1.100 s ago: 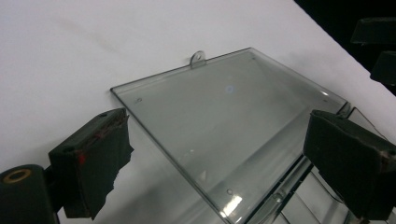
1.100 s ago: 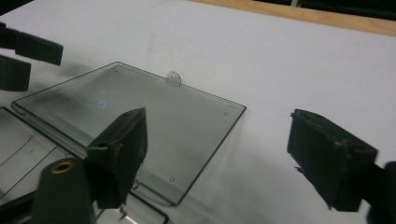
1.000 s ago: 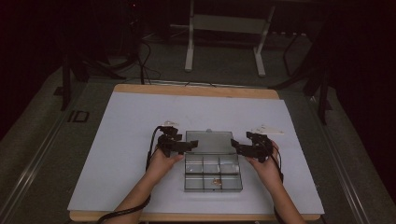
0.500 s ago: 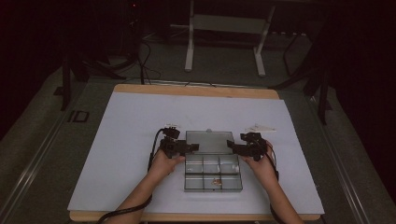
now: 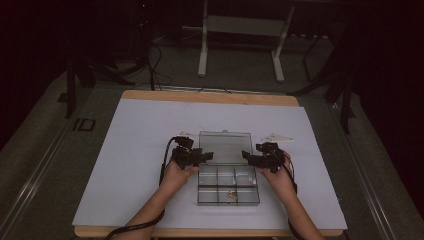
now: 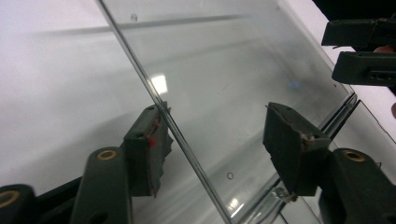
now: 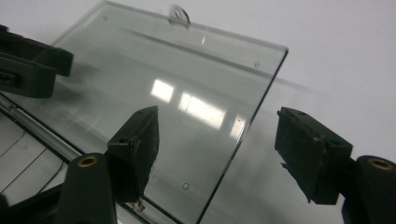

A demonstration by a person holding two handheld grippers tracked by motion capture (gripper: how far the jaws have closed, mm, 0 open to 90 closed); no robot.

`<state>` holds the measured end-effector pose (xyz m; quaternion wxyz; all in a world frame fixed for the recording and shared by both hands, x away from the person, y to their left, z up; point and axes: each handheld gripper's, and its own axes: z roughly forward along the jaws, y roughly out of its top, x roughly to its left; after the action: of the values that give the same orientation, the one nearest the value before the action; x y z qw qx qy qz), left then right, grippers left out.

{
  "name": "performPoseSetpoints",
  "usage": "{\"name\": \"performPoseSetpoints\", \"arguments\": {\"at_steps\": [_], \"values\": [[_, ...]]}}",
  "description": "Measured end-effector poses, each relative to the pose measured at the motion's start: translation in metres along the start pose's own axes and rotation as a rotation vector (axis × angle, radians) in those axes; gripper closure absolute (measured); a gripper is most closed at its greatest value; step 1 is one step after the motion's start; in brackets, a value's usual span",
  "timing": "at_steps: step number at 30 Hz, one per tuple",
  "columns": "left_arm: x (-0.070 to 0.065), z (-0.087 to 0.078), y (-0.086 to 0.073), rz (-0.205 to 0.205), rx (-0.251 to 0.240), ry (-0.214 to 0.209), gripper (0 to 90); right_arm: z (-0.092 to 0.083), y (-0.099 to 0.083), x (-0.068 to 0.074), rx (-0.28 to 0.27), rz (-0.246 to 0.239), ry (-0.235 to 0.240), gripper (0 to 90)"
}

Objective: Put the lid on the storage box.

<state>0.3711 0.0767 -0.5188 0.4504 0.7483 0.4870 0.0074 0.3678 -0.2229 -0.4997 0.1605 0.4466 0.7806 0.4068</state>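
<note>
In the high view, a wooden table (image 5: pixel 210 96) carried a white sheet (image 5: pixel 135 150), and the room behind it was dark, with a grey floor and a metal stand (image 5: pixel 240 40). A clear box (image 5: pixel 228 189) lay near the front edge of the sheet, its long axis across the table. Its lid (image 5: pixel 225 142) lay open and flat behind it, pointing away from the person. The left gripper (image 5: pixel 207 156) stood at the left end of the hinge line and the right gripper (image 5: pixel 246 156) at the right end.

In the left gripper view, the lid's side edge ran between the jaws, just beside the left pad. The jaws had just been closing, but were not clamped on the lid.

In the right gripper view, the lid's other side edge lay between the jaws, which were released and had been closing a little.
</note>
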Motion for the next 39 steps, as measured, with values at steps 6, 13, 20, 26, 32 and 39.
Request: {"name": "performPoseSetpoints", "arguments": {"at_steps": [6, 13, 20, 26, 32, 39], "values": [[-0.004, -0.005, -0.001, 0.013, -0.035, 0.003, 49.3, -0.001, 0.001, -0.001, 0.003, 0.007, 0.005, 35.7], [-0.007, -0.014, -0.002, 0.058, -0.073, 0.007, 57.7, -0.006, 0.004, 0.0, -0.003, -0.004, 0.051, 50.4], [-0.01, -0.021, -0.001, 0.097, -0.09, 0.013, 63.6, -0.015, 0.006, 0.002, -0.028, -0.006, 0.038, 59.8], [-0.012, -0.022, -0.002, 0.116, -0.109, 0.016, 64.7, -0.02, 0.005, 0.001, -0.04, 0.004, 0.046, 64.2], [-0.014, -0.028, 0.0, 0.127, -0.117, 0.015, 65.9, -0.025, 0.006, 0.001, -0.044, 0.012, 0.049, 68.0], [-0.022, -0.038, 0.006, 0.161, -0.137, 0.03, 66.1, -0.035, 0.01, 0.005, -0.07, 0.003, 0.053, 68.2]]}}
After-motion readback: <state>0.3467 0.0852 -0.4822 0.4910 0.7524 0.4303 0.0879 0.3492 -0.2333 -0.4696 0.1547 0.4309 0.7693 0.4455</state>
